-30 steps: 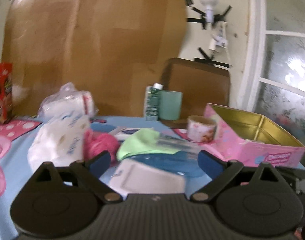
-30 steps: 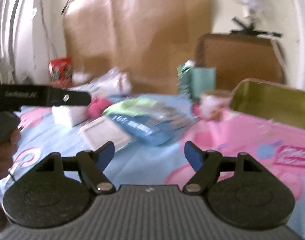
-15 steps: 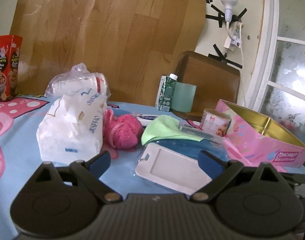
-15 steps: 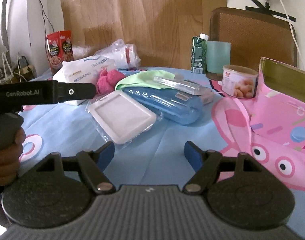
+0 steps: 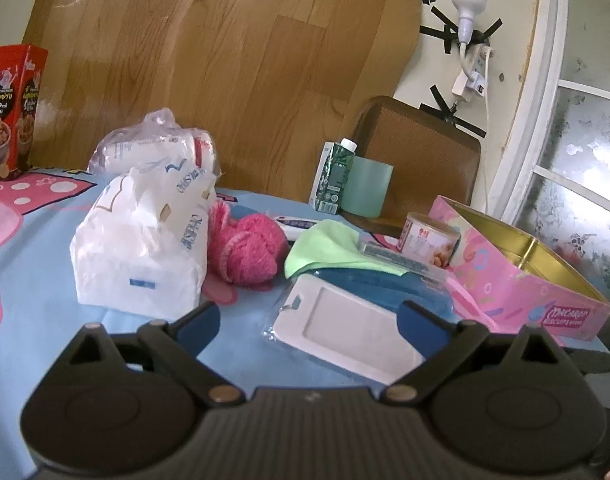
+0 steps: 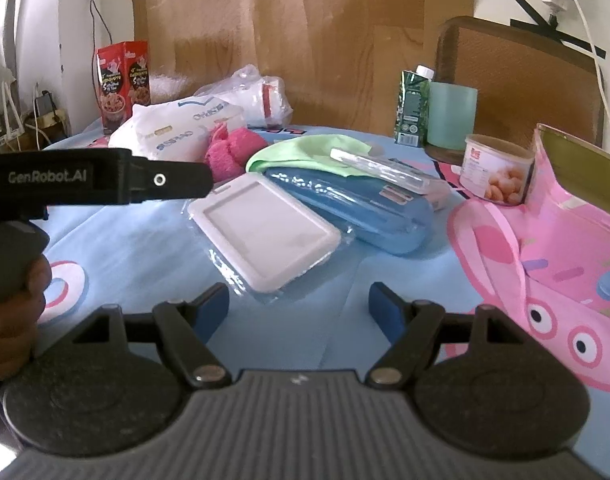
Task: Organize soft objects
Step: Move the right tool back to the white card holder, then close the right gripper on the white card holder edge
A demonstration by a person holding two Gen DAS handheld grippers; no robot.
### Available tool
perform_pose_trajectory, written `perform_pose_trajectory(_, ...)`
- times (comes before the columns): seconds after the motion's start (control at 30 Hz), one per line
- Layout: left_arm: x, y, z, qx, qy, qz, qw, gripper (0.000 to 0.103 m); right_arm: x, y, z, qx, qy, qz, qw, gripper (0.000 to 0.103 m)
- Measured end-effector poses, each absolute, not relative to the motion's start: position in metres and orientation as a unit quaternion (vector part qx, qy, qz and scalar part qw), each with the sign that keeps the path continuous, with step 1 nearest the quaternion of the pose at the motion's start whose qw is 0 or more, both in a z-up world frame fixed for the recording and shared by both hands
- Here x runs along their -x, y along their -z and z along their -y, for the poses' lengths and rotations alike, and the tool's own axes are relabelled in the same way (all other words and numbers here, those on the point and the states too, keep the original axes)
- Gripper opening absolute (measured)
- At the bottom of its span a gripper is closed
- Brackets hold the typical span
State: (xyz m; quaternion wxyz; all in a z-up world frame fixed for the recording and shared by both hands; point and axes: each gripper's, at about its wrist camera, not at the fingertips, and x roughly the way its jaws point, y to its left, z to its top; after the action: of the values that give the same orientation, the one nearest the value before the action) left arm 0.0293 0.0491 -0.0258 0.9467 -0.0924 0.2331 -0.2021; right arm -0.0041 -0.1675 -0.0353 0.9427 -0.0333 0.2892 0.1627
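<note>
— Beside the white pack (image 5: 145, 248), on its right, what is seen?
— A pink puff (image 5: 247, 254) is seen touching it; a green cloth (image 5: 325, 250) is spread just right of the puff, over a blue case (image 6: 357, 212), all on the desk (image 5: 37, 300).
— And the fingers?
— The left gripper (image 5: 309, 322) and right gripper (image 6: 299, 308) are held spread wide, with nothing gripped, on the near side of the pack.

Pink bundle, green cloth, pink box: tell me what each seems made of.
Pink bundle: fuzzy yarn or chenille, matte, looped pile. Green cloth: thin soft fabric, matte, draping over the blue case. Pink box: probably tin, printed outside, shiny gold inside.
</note>
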Motion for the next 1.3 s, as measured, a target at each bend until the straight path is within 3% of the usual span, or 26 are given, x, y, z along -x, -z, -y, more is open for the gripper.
perform_pose_trajectory(0.3,-0.029,0.026,-0.05,0.096,0.208,-0.231,0.945,0.1,-0.002,0.036,0.156,0.041,-0.175,-0.293,0.939,0.08)
perform_pose_trajectory(0.53,-0.036,0.028,-0.054,0.113,0.207,-0.25,0.939,0.1,-0.015,0.033,0.147,0.052,-0.188,-0.288,0.938,0.089)
perform_pose_trajectory(1.1,-0.053,0.038,-0.051,0.122,0.23,-0.309,0.915,0.103,-0.027,0.037,0.148,0.051,-0.193,-0.297,0.934,0.089)
perform_pose_trajectory(1.17,-0.052,0.038,-0.047,0.113,0.232,-0.311,0.915,0.103,-0.026,0.037,0.147,0.053,-0.196,-0.296,0.933,0.089)
perform_pose_trajectory(1.3,-0.052,0.037,-0.042,0.1,0.245,-0.314,0.912,0.102,-0.025,0.037,0.146,0.055,-0.203,-0.29,0.934,0.077)
